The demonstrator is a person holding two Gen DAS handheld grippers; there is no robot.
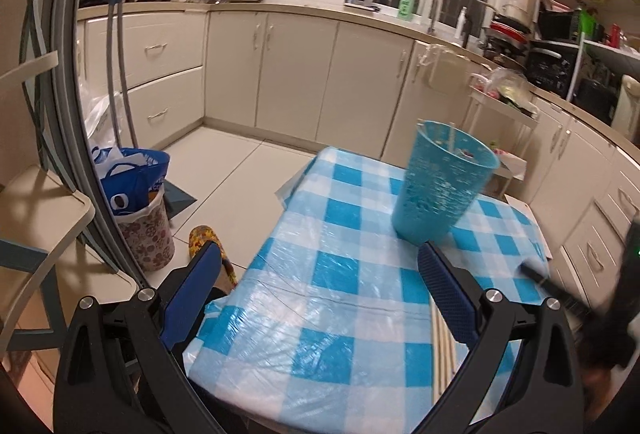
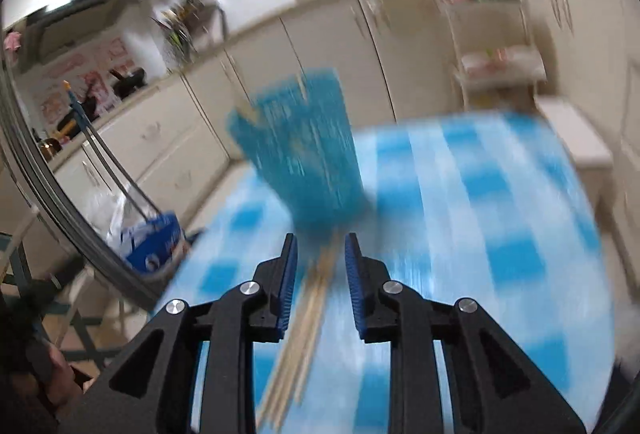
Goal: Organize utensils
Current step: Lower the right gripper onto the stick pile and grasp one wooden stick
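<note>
A blue patterned cup (image 1: 440, 189) stands upright on the blue-and-white checked table (image 1: 340, 314), with a few pale sticks (image 1: 451, 137) rising from it. My left gripper (image 1: 318, 248) hovers just before the cup, jaws wide open and empty. A bundle of pale chopsticks (image 1: 442, 346) lies flat on the cloth near the right finger. In the blurred right wrist view, my right gripper (image 2: 321, 238) is open by a narrow gap over the lying chopsticks (image 2: 308, 318), its pads not pressing them. The cup (image 2: 304, 153) is straight ahead. A blurred dark right finger (image 1: 552, 284) shows at the table's right side.
Left of the table on the floor stand a flowered bin (image 1: 148, 234) holding a blue bag and a patterned slipper (image 1: 204, 238). A pale chair (image 1: 44, 226) is at the far left. A white cart (image 1: 504, 113) stands beyond the table, with cream cabinets (image 1: 296, 73) behind.
</note>
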